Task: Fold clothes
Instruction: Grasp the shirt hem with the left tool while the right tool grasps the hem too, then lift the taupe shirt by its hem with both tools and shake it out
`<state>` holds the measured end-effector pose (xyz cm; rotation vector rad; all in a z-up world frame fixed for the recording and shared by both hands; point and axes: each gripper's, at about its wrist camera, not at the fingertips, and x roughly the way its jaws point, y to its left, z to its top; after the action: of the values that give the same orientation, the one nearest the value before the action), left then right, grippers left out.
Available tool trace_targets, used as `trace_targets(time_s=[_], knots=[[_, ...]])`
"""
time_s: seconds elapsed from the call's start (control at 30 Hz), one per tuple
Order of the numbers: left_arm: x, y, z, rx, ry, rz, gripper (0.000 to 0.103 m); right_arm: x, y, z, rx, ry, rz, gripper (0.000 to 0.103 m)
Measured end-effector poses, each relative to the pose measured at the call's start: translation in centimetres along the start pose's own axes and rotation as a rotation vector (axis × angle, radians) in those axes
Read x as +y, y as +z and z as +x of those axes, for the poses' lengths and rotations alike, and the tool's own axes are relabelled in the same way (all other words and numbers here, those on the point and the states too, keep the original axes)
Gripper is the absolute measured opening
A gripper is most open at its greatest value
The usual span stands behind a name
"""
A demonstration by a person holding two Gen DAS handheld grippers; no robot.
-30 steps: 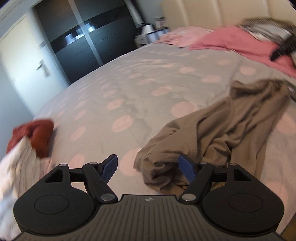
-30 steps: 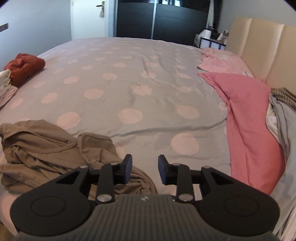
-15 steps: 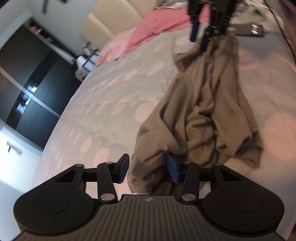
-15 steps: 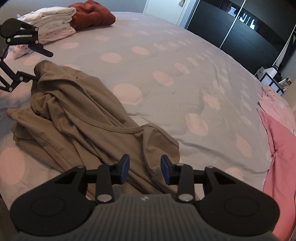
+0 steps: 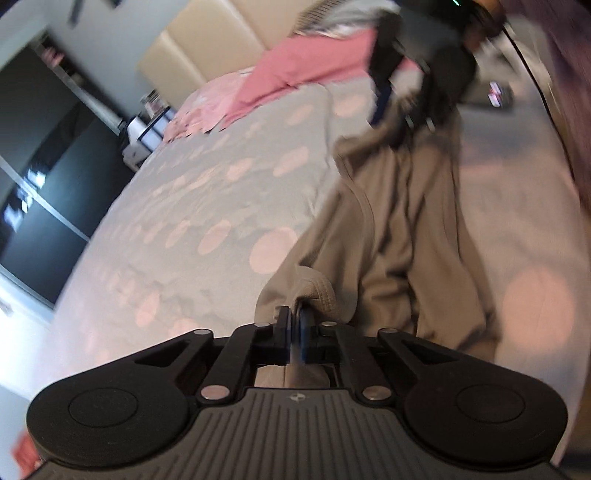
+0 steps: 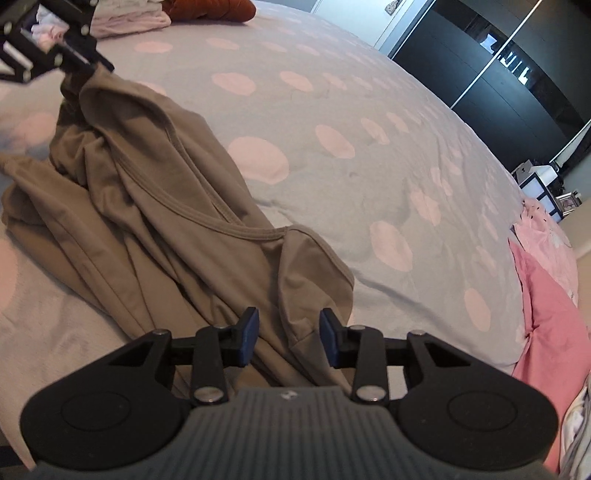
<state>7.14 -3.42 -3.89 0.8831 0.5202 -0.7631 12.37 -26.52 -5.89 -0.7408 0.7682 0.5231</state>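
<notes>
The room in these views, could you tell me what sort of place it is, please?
Most likely a bedroom: a bed with a padded headboard, a dark wardrobe, and shirts lying about.

place: home bedroom | bed (image 6: 369, 122) — grey cover with pale pink dots, fills most of both views | padded beige headboard (image 5: 207, 48), upper middle of left view | dark sliding wardrobe (image 6: 491, 74), upper right of right view | pink bedding (image 6: 546, 306) — right edge | folded clothes (image 6: 129, 18), top left
</notes>
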Motion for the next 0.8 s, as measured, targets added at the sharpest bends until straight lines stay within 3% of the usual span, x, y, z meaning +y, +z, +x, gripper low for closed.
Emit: trace_targets(time_s=[0.03,0.1,0.3,0.57,0.8], knots=[[0.6,0.1,-0.2,-0.004,-0.003,-0.040,0.001,0.0,0.0,0.2,0.006,-0.014,-0.008,0.022],[1.6,-0.1,-0.7,-0.013,0.008,-0.115,0.001,0.0,0.1,0.3,0.021,-0.042,-0.022,0.009],[4.0,-0.1,-3.4,-0.051,0.048,-0.329,0.000,-1.4,0.7,-2.8,-0.043,-0.211,0.041,0.005],[8.0,1.8,-10.9,-0.201,0.161,-0.536,0.000,-3.4,3.8,-13.3,-0.273,-0.501,0.126,0.004],[11.2,6.2,-22.4,-0.432,0.354,-0.529,0.000,-5.3,8.7,-25.9,-0.522,-0.667,0.165,0.004]])
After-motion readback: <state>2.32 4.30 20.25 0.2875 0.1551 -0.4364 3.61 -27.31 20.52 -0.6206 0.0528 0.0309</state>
